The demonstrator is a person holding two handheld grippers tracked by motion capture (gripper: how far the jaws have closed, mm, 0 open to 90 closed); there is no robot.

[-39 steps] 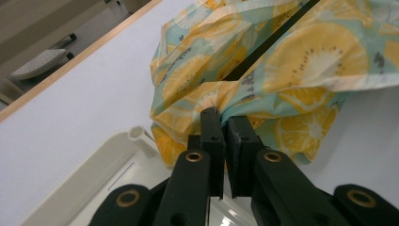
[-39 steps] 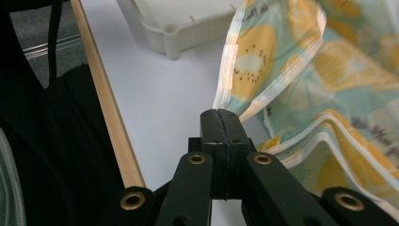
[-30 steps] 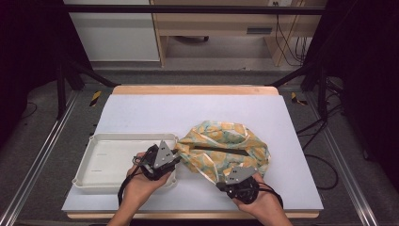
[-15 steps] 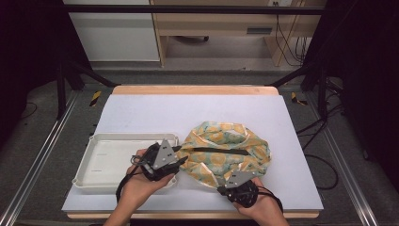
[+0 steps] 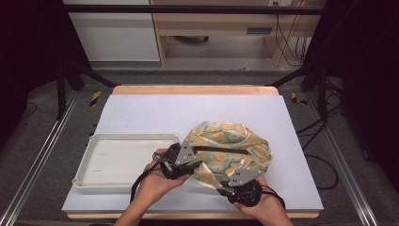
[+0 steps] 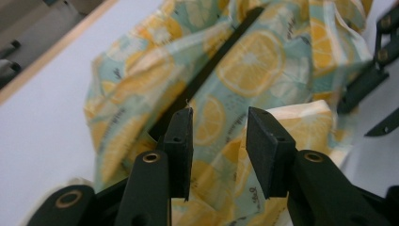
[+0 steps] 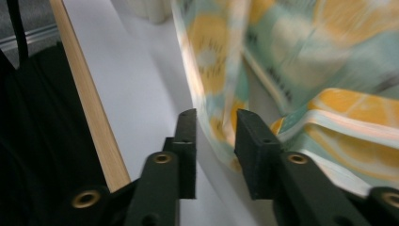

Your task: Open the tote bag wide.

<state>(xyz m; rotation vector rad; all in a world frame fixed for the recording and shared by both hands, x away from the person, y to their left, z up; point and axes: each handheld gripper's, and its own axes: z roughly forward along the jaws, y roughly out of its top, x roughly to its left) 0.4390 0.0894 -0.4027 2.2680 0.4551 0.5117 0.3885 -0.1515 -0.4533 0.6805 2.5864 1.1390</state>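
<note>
A: Cloth bag (image 5: 229, 151), orange-slice print, lies crumpled on the right half of the desk (image 5: 155, 113), toward the near edge; to its left sits the white tray (image 5: 117, 160), near the near-left corner, touching nothing of the bag that I can see.

B: And the grippers?

A: Left gripper (image 5: 188, 165) is at the bag's left rim, between tray and bag; its jaws stand apart with printed fabric just ahead of them, pads pressing nothing. Right gripper (image 5: 234, 184) is at the bag's near edge; its jaws have just been opening, and a hem of fabric hangs in the gap, not pinched.

B: Which way does the bag lie?

A: Its black strap (image 5: 221, 150) runs left to right across the desk; both grippers are equally close, the left at that axis's end.
</note>
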